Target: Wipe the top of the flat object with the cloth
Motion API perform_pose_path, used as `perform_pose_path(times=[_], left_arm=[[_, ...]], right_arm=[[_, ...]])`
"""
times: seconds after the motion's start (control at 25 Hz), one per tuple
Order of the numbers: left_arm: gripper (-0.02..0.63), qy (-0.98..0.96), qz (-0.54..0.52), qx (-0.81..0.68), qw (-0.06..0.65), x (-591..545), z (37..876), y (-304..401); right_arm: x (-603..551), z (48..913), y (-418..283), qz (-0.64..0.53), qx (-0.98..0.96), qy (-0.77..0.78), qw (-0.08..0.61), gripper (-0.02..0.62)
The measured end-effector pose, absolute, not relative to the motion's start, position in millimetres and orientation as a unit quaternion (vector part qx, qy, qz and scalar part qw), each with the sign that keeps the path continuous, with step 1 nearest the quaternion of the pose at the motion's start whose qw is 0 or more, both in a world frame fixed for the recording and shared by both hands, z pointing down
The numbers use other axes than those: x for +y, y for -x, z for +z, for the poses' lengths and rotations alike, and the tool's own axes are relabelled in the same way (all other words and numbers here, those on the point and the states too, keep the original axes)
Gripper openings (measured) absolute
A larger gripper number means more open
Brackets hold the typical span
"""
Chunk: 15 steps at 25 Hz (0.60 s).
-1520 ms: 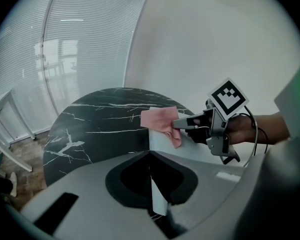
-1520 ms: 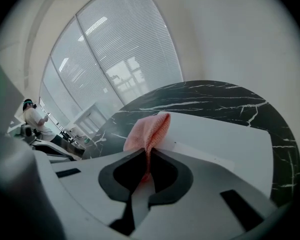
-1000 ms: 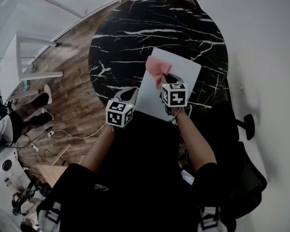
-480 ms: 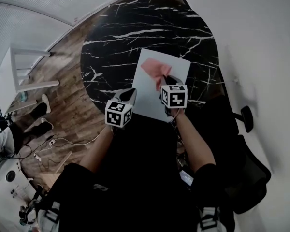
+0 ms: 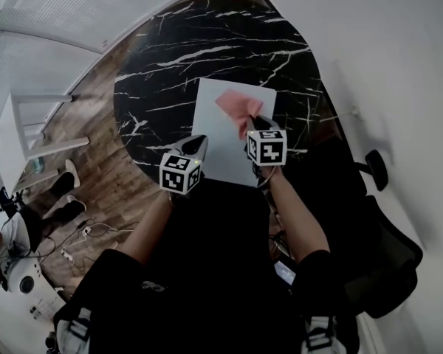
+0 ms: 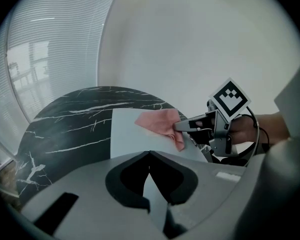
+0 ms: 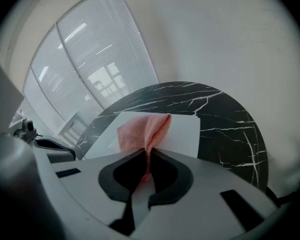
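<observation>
**Cloth may bunch, sheet may slide**

My right gripper [image 5: 255, 126] is clamped on a gathered corner of the pink cloth [image 5: 238, 107], which spreads just ahead of it on the flat sheet [image 5: 220, 135]. Pushed forward, the cloth would likely fold under. A hard drag could skid the sheet across the desk [image 5: 170, 65]. My left gripper [image 5: 198, 145], off to the side, looks closed on the sheet's near edge. Both forearms reach forward and down.
</observation>
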<state>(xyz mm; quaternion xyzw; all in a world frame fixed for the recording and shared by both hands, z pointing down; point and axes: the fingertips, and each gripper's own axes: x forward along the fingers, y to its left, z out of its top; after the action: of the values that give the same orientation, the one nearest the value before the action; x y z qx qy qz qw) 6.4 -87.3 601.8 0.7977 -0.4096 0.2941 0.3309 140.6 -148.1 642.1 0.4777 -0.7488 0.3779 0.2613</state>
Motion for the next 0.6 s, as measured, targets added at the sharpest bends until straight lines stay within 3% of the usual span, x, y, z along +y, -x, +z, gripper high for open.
perform_pose_path(times=[0.6], left_arm=[[-0.002, -0.82, 0.315, -0.363, 0.312, -92.6, 598.1, -53.6]], right_arm=[[-137.0, 640.1, -196.8, 0.393, -0.719, -0.52, 0.243, 0.008]])
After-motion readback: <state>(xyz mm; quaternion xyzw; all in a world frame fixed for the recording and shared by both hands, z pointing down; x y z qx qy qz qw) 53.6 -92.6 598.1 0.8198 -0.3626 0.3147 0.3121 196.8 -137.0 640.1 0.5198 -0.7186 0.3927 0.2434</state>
